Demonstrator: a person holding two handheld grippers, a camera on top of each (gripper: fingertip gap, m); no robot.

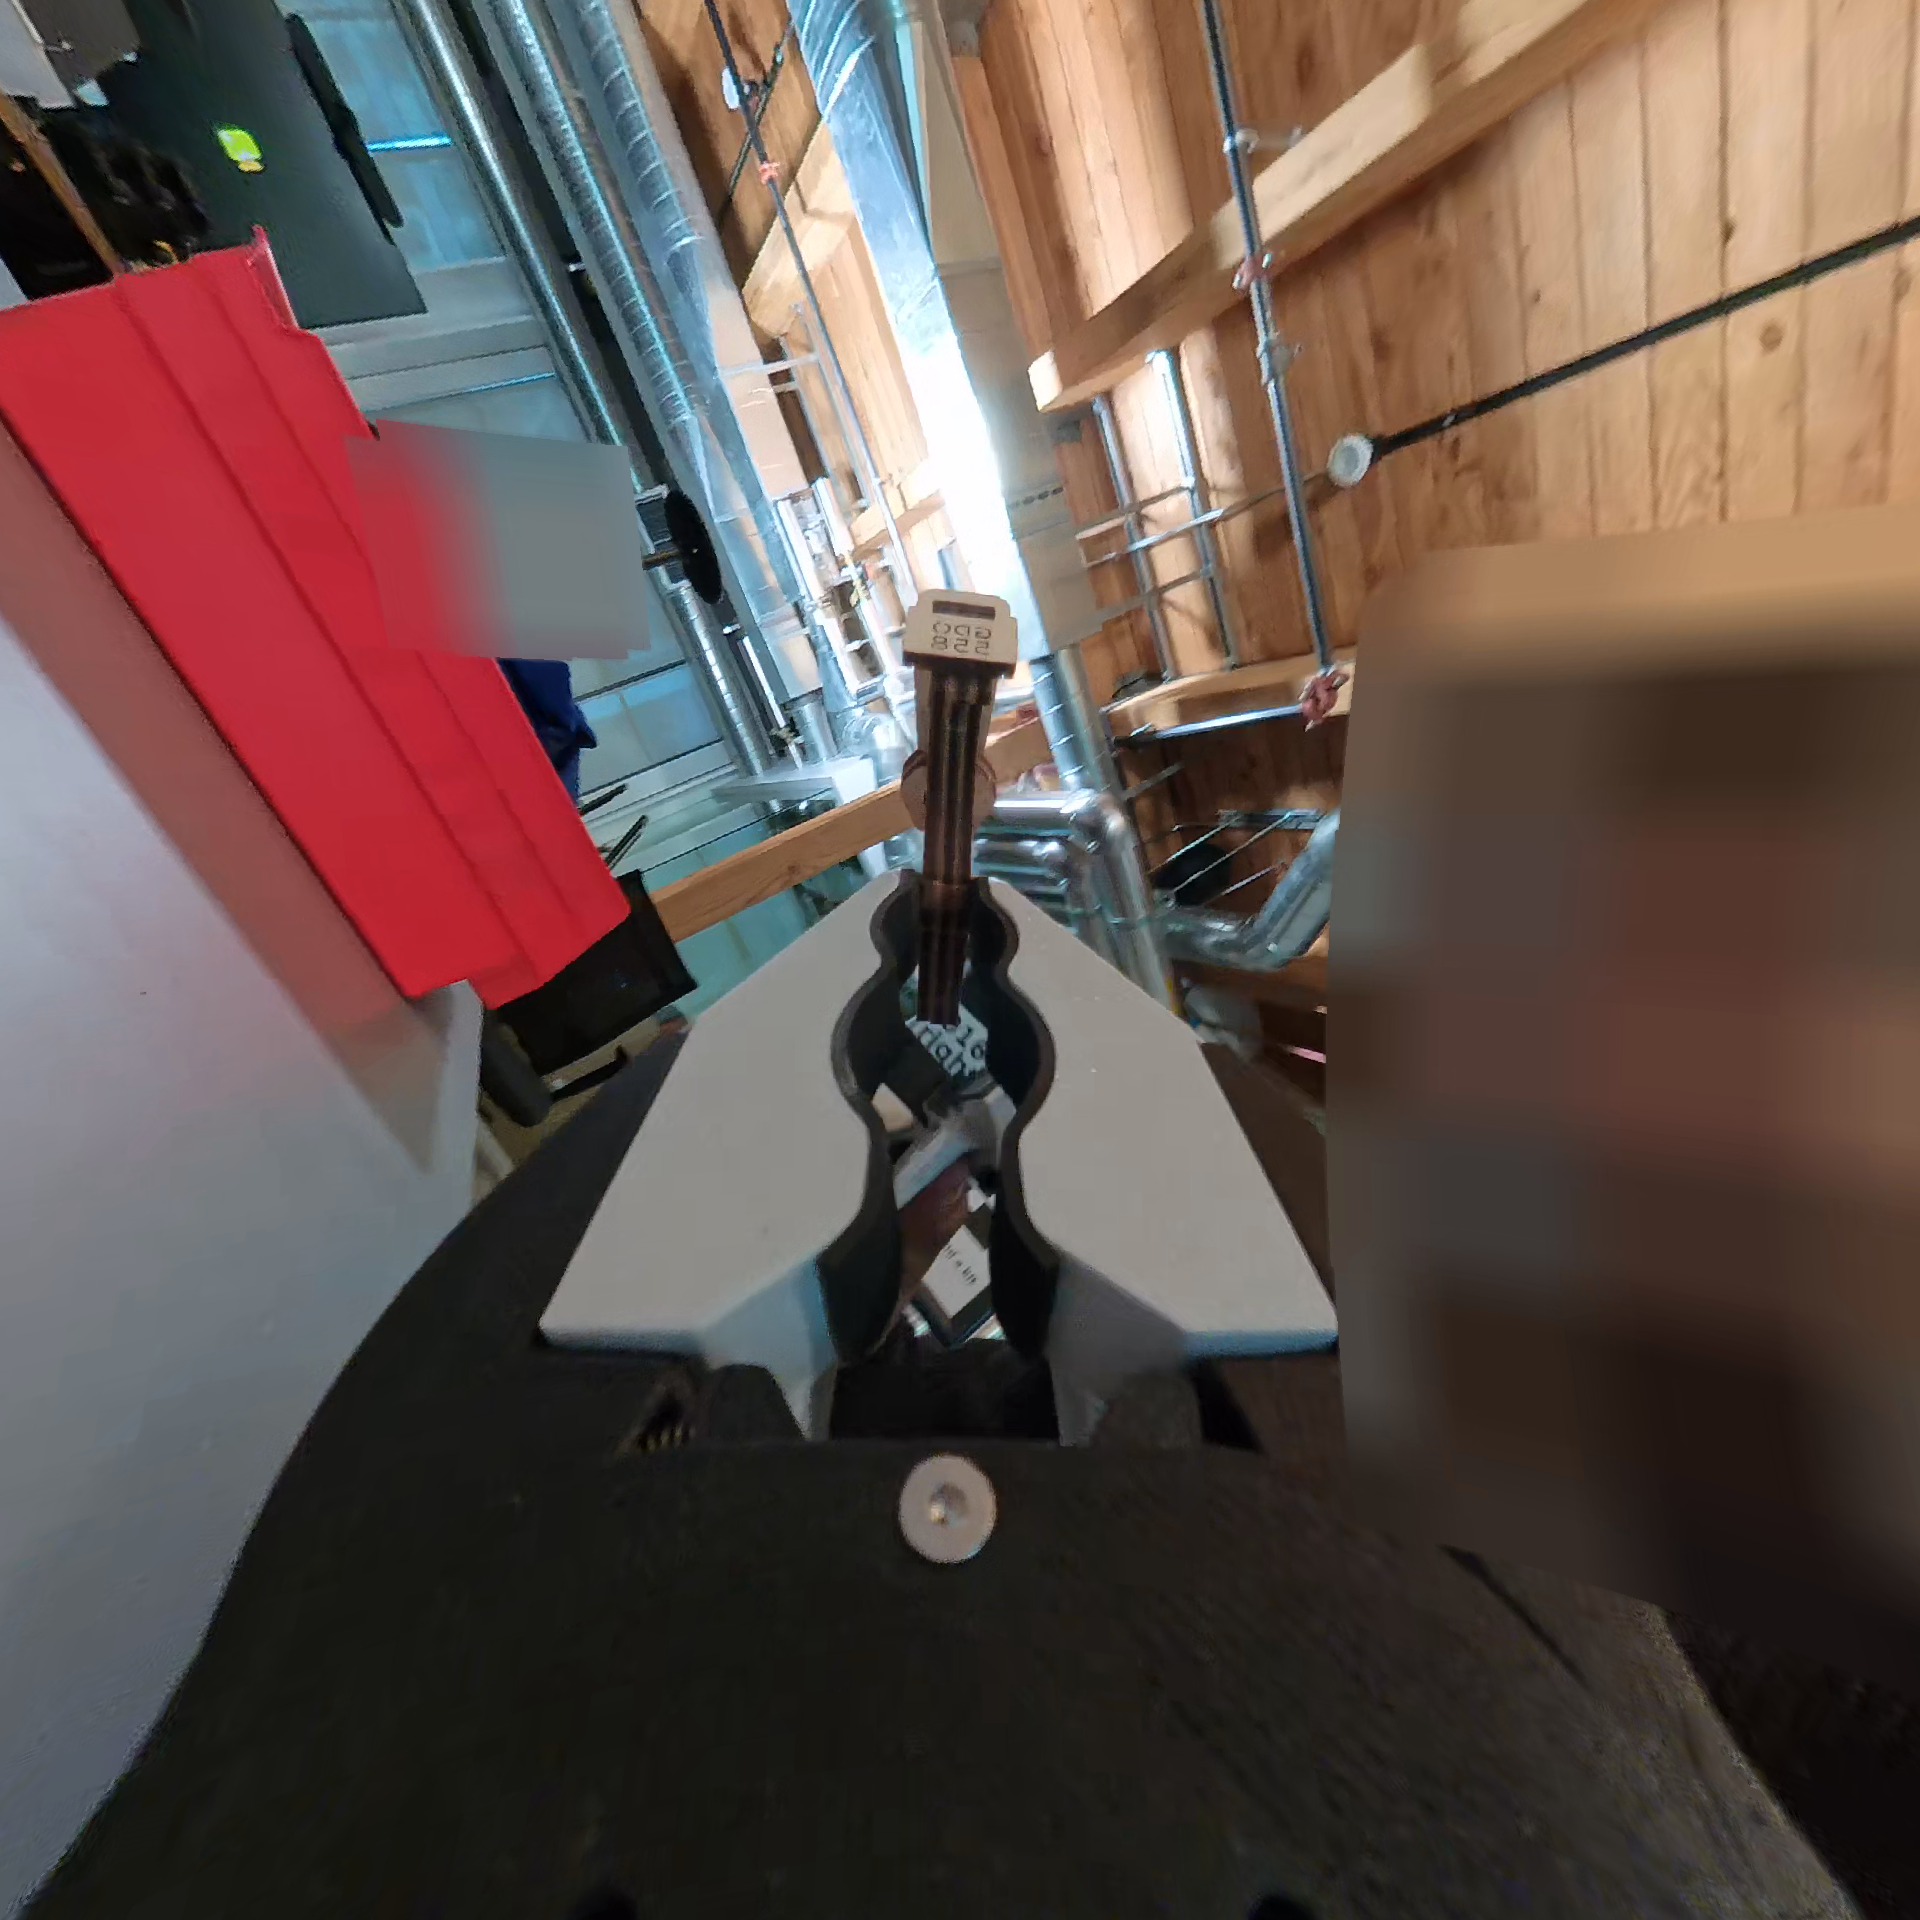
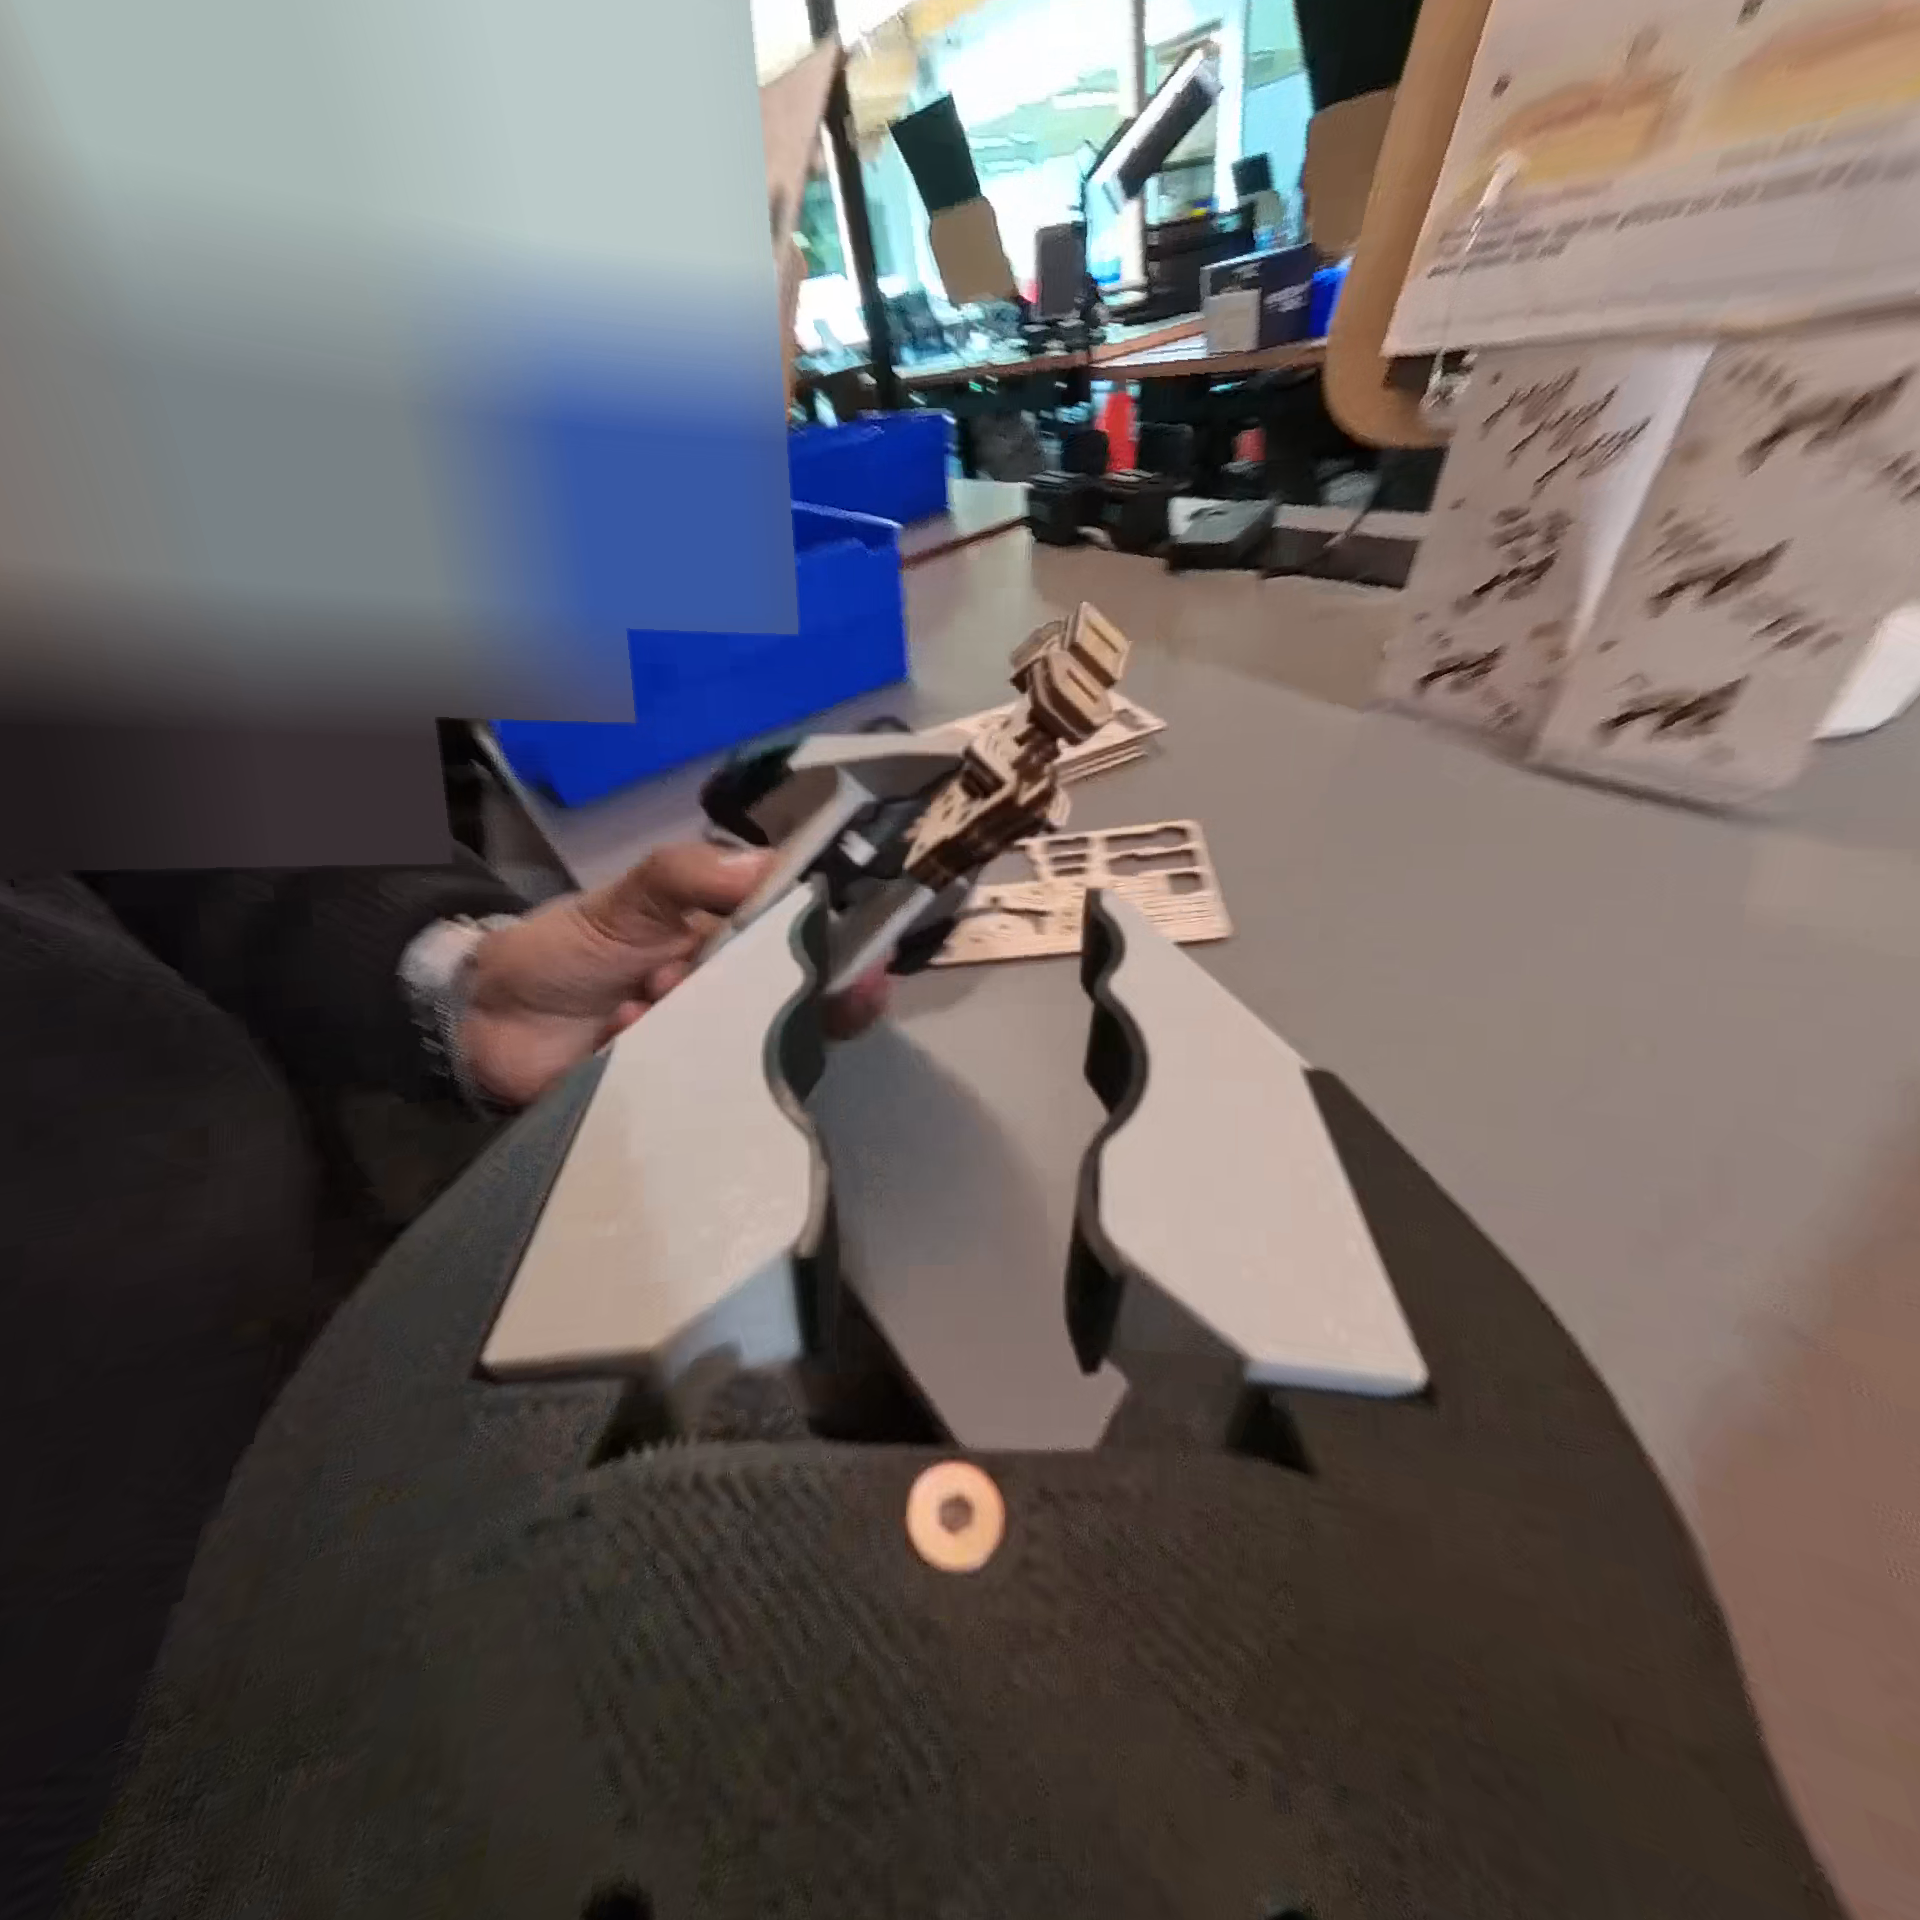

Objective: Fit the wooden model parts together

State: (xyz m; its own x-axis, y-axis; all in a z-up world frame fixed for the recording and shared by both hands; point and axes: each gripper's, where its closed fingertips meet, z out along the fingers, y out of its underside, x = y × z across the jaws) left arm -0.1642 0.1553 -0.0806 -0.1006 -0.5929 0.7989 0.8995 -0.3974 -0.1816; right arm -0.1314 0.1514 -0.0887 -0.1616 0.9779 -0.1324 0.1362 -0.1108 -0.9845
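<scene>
My left gripper (image 1: 943, 894) is shut on a wooden model assembly (image 1: 951, 769), a stack of thin laser-cut plates that sticks up out of the jaws, tilted toward the ceiling. The right wrist view shows the same assembly (image 2: 1023, 769) held in the left gripper (image 2: 914, 821), raised above the table with a hand (image 2: 613, 935) on the handle. My right gripper (image 2: 951, 914) is open and empty, a little short of the assembly. Wooden part sheets (image 2: 1122, 883) with cut-outs lie flat on the grey table (image 2: 1455, 987) beyond my right gripper.
A red bin (image 1: 260, 623) stands close on the left in the left wrist view. Blue bins (image 2: 831, 613) sit at the table's far left. An open instruction sheet (image 2: 1621, 582) and a cardboard box (image 2: 1662, 156) stand at the right. Desks and monitors fill the background. My two grippers' fingertips are within a few centimetres of each other.
</scene>
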